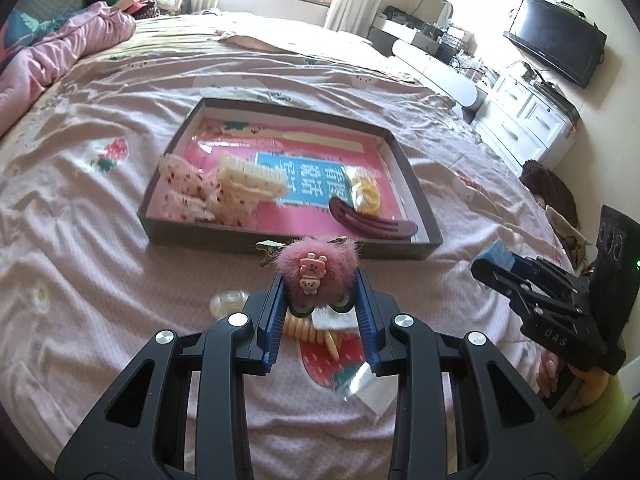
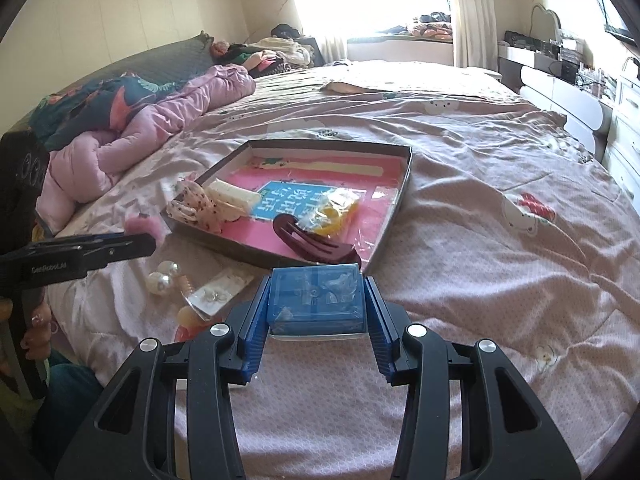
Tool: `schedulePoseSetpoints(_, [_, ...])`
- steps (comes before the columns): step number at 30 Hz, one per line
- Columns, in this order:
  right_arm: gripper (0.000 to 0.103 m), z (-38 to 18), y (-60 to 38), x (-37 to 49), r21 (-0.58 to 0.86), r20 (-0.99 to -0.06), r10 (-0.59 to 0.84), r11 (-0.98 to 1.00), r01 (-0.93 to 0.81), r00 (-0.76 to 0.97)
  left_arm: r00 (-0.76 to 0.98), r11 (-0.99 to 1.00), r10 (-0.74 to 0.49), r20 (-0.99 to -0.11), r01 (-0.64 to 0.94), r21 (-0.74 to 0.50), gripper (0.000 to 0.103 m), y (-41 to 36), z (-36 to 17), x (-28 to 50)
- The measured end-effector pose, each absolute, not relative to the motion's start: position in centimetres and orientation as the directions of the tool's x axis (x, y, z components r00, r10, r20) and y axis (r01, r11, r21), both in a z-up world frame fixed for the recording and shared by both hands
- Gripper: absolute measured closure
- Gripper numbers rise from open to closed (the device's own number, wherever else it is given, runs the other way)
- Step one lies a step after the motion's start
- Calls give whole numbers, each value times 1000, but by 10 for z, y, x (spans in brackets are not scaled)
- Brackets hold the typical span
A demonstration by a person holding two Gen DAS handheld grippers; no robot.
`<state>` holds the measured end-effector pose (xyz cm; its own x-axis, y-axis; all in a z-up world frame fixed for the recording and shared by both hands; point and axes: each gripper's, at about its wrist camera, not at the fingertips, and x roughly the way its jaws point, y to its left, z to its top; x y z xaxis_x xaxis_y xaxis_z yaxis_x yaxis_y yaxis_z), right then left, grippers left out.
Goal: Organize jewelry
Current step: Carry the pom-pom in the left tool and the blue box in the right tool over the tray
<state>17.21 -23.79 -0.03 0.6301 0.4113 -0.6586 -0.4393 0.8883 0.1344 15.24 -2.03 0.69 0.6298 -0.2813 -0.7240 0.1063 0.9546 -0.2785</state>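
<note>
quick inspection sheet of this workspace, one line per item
surface: wrinkled pink bedsheet, strawberry prints
job's things: shallow box tray holds floral scrunchie, cream claw clip, yellow packet, maroon hair clip
clutter: pearl hair tie, earring card lie on the sheet
grippers: left gripper shut on pink fluffy clip; right gripper shut on blue clear box
cables: nothing seen
surroundings: pink quilt, TV, white drawers

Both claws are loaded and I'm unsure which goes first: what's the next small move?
Probably carry the left claw forward and over the tray's near wall: its pink fluffy clip already hangs just short of that wall, and bare pink floor lies just beyond.
</note>
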Motion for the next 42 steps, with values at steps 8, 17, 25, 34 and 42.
schedulePoseSetpoints(8, [61, 11, -232, 183, 129, -648, 410, 890, -438, 642, 646, 956, -280, -710, 122, -267, 79, -22, 20, 179])
schedulePoseSetpoints(17, [61, 24, -229, 207, 125, -642, 387, 905, -407, 662, 645, 956, -285, -709, 138, -260, 79, -26, 26, 214])
schedulePoseSetpoints(25, [61, 31, -225, 237, 115, -648, 360, 917, -381, 671, 640, 955, -287, -713, 136, -263, 79, -29, 10, 237])
schedulePoseSetpoints(34, [61, 26, -215, 276, 103, -664, 337, 926, -364, 668, 607, 958, -283, -743, 137, -253, 79, -28, -11, 253])
schedulePoseSetpoints(42, [61, 5, -203, 313, 91, -705, 314, 929, -358, 636, 568, 957, -285, -772, 132, -256, 79, -28, -31, 261])
